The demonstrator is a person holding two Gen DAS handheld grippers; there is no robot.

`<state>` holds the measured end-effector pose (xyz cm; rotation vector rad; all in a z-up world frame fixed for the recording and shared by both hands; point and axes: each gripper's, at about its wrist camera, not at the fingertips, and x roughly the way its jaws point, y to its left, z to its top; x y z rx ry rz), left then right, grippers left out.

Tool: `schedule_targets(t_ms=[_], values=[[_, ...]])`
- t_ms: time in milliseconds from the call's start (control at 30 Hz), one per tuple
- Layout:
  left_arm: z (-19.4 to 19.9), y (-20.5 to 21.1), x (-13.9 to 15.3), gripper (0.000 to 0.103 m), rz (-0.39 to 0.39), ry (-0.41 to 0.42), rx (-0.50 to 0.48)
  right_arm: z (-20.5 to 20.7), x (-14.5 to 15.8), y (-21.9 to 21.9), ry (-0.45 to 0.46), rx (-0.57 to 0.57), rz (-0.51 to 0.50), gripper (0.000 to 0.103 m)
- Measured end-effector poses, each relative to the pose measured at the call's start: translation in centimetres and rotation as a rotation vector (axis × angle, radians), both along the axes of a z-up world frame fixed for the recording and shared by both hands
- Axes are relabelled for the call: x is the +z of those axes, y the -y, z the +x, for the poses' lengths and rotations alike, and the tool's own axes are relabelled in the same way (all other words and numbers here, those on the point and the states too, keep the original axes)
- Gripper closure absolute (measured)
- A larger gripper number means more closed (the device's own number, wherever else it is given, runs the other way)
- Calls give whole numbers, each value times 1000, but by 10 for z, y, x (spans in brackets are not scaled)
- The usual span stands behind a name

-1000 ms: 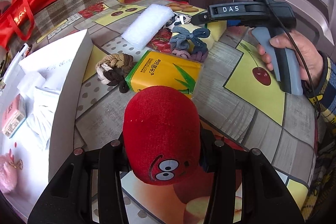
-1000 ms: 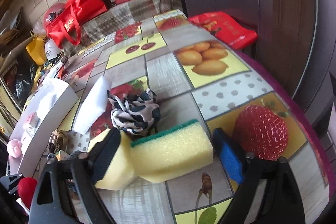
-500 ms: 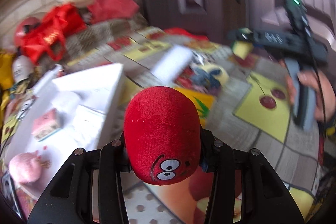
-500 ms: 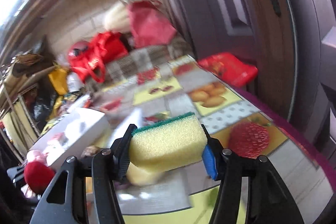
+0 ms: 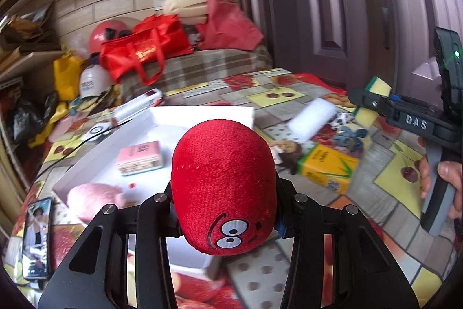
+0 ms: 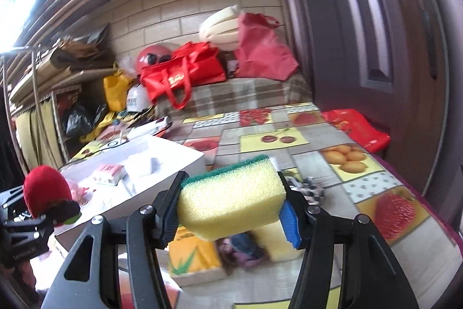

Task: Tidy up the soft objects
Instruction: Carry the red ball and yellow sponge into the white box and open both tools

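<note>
Landmark = white box [image 5: 202,118], open-topped, sitting on the fruit-print tablecloth [image 5: 390,181]

Left gripper [image 5: 224,210]: jaws nearly as closed as they get, pinching the red plush toy [image 5: 222,181] at its lower sides. Toy sits w/ its printed eyes toward the camera, held above the box's near end. In the right wrist view the same toy [image 6: 46,190] shows at the box's [image 6: 162,164] left-hand side, clear of the walls

Right gripper [image 6: 231,210]: jaws abt half open, pressed on both ends of the yellow sponge [image 6: 231,201], green scrub layer up. Sponge is lifted off the cloth, just right of the box. The ends look a bit squashed by the pads, so it's a real grip, not a loose one

Handling, judged: both items v. light, soft, springy; nothing fragile. Plush pile is grippy but the toy is rounded, so a squeeze off its widest part could pop it out; best hold is across the middle, as now. Sponge compresses a lot: take it across the short ends or flat faces, firm enough to dent it. Once let go, each will prob. spring back & may bounce or roll, so better to let go low inside the box

Already in the box: pink pack [image 5: 139,157], pink plush [image 5: 95,199]. On the cloth right of the box, not yet sorted: white foam roll [image 5: 311,118], yellow tissue pack [image 5: 327,167], blue scrunchie [image 5: 350,135], 2nd sponge [image 6: 275,245]
</note>
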<state>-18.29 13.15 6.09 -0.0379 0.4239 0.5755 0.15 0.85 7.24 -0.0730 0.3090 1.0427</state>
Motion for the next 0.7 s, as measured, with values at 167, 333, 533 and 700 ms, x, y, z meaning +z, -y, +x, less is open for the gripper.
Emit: schedule_targets(t_ms=[167, 333, 533, 700], values=[[-9, -19, -2, 59, 8, -2, 78, -19, -2, -22, 40, 45, -28, 44], [-19, -48, -3, 59, 14, 0, 170, -31, -4, -46, 44, 88, -53, 44], [-35, -86, -5, 59, 24, 7, 289, -40, -6, -72, 49, 119, -71, 43], [-37, -113, -7, 59, 7, 9, 355, -41, -7, -99, 37, 130, -73, 43]])
